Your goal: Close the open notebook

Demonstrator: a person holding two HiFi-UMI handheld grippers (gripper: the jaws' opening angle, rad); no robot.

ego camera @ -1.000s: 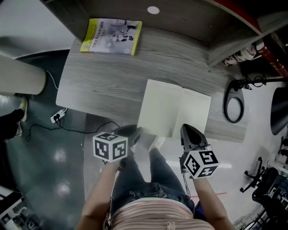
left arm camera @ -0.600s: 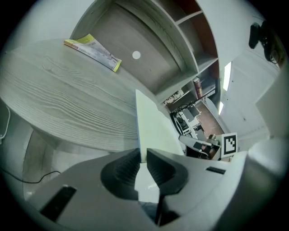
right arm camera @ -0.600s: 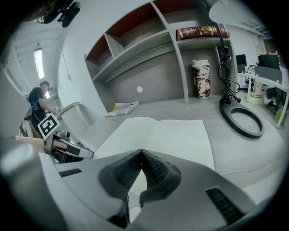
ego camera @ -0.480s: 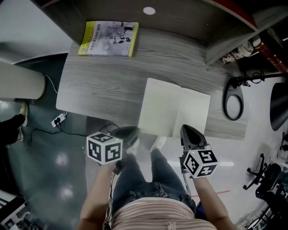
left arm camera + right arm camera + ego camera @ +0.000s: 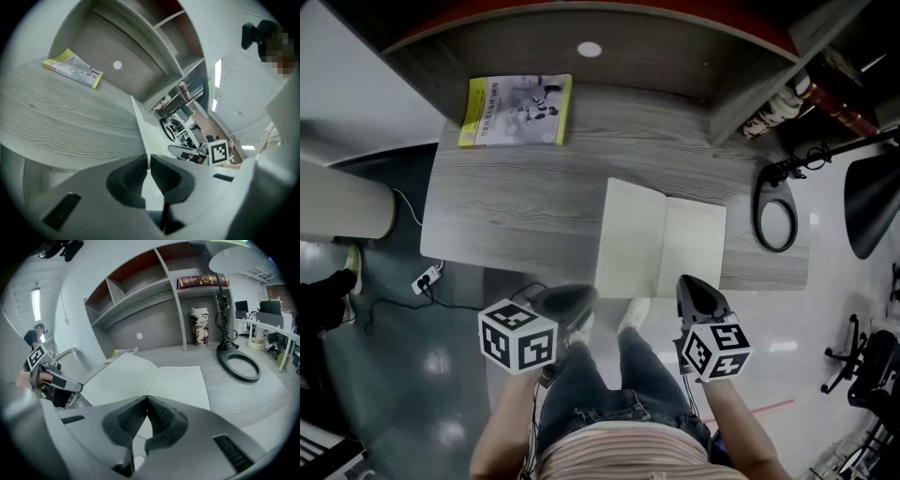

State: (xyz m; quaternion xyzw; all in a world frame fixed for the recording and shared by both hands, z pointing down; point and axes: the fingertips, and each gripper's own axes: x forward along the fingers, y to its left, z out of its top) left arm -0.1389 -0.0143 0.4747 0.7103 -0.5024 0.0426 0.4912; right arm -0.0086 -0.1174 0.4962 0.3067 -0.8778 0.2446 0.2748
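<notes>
The open notebook (image 5: 661, 239) lies flat on the grey wooden desk (image 5: 516, 197), its blank pages up and its near edge at the desk's front. My left gripper (image 5: 589, 294) is shut, with its tips right at the notebook's near left corner. In the left gripper view that page edge (image 5: 139, 123) runs straight to the closed tips (image 5: 148, 158); I cannot tell whether they touch the paper. My right gripper (image 5: 686, 283) is shut and empty just off the near edge of the right page. In the right gripper view the notebook (image 5: 154, 379) spreads out beyond the tips (image 5: 146, 398).
A yellow booklet (image 5: 516, 110) lies at the desk's far left. A black ring-shaped lamp base (image 5: 773, 217) sits right of the notebook. Shelves rise behind the desk, with a patterned vase (image 5: 200, 326) in one bay. The person's legs are below the front edge.
The head view has shifted. My left gripper's body swung a little left and back while its tips stayed at the notebook's corner. The right gripper has barely moved.
</notes>
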